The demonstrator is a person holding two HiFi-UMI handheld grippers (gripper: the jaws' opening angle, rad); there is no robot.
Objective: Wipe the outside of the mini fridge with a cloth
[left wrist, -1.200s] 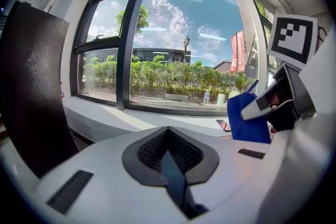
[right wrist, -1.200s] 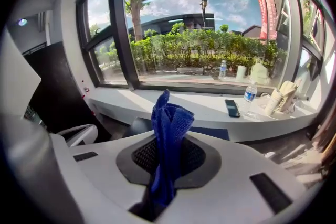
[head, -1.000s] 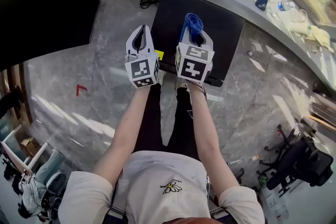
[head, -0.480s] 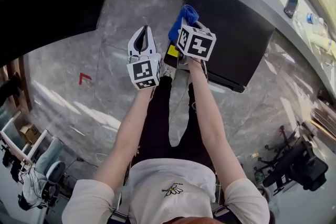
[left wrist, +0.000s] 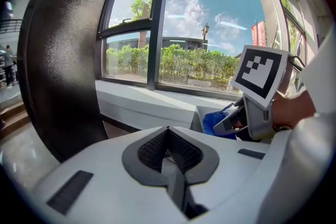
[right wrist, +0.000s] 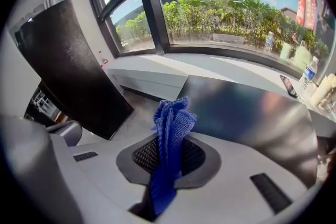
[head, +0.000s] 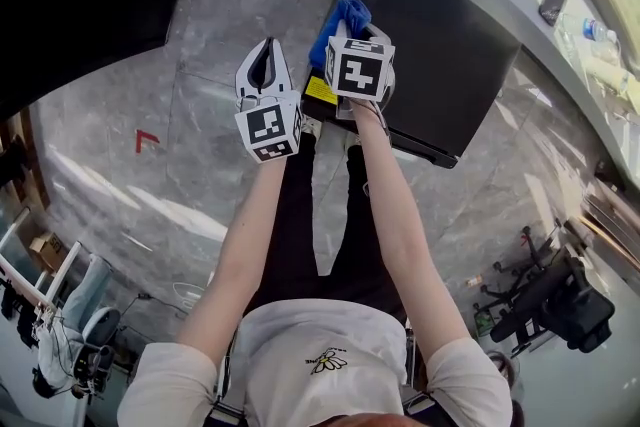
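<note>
Right gripper view shows the right claw (right wrist: 167,157) pinching a bunched blue knit cloth (right wrist: 172,123) at the edge of the glossy black mini fridge (right wrist: 247,113). Beside the fridge, the left claw (left wrist: 169,150) is pressed together and empty over the grey marble floor (head: 200,145). Windows (right wrist: 210,2) stand behind the fridge.

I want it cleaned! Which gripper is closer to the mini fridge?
Right. The right gripper, holding the blue cloth, is at the mini fridge's edge; the left gripper is beside it, over floor.
</note>
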